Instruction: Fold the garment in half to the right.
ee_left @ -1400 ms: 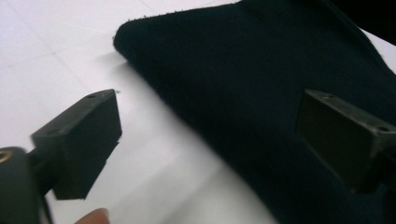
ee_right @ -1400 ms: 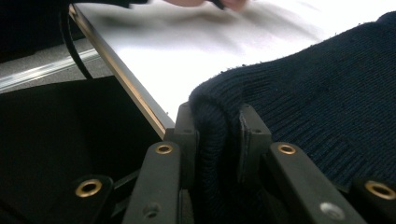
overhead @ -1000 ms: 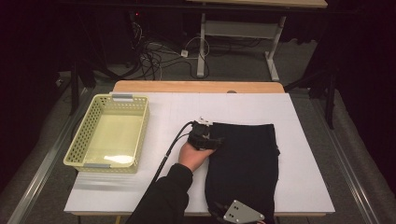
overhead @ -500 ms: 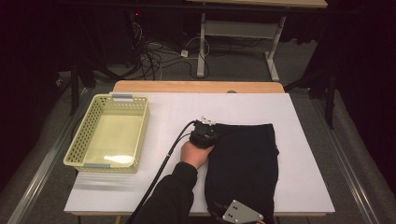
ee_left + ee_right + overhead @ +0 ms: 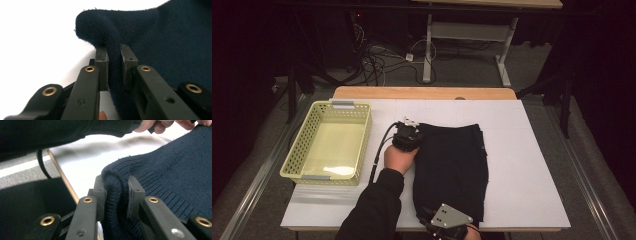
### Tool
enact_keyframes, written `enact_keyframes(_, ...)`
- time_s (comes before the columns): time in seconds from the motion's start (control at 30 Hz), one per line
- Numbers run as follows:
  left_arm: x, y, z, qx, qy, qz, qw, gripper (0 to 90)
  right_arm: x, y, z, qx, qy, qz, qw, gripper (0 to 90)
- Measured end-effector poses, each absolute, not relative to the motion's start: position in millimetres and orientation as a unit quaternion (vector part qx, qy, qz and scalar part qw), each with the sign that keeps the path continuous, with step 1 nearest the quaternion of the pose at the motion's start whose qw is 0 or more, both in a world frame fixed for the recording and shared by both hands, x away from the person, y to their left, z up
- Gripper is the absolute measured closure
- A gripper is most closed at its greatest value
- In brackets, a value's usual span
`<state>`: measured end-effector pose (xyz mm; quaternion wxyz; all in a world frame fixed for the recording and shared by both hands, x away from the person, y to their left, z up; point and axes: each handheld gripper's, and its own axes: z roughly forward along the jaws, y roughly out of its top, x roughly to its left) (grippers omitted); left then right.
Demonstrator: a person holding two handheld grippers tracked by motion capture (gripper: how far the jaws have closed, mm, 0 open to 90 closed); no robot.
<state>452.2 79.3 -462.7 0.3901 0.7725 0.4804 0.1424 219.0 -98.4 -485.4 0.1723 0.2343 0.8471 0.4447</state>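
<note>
Where it gaped, the left claw (image 5: 114, 68) now pinches the sweater (image 5: 452, 170).

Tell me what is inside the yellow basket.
The yellow basket holds nothing that shows in the high view: its pale floor is bare. Its near wall hides a thin strip of that floor.

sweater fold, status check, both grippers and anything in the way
Left gripper just closed, pinching the sweater far edge. Right gripper clamped on near hem. Basket off to the side, nothing blocking.
</note>
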Motion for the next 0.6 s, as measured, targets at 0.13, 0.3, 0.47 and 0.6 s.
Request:
enact_keyframes(0.13, 455, 98, -454, 0.755, 0.504, 0.164, 0.386, 77.5, 229, -79, -480, 0.229, 0.843, 0.457, 0.167, 74.5)
enact_keyframes(0.3, 456, 107, -457, 0.753, 0.511, 0.169, 0.378, 75.3, 237, -61, -477, 0.223, 0.846, 0.458, 0.158, 72.9)
enact_keyframes(0.47, 439, 107, -457, 0.751, 0.496, 0.175, 0.398, 49.3, 239, -70, -478, 0.231, 0.846, 0.463, 0.130, 46.5)
enact_keyframes(0.6, 411, 110, -456, 0.756, 0.474, 0.165, 0.419, 44.9, 236, -89, -472, 0.242, 0.836, 0.476, 0.126, 39.7)
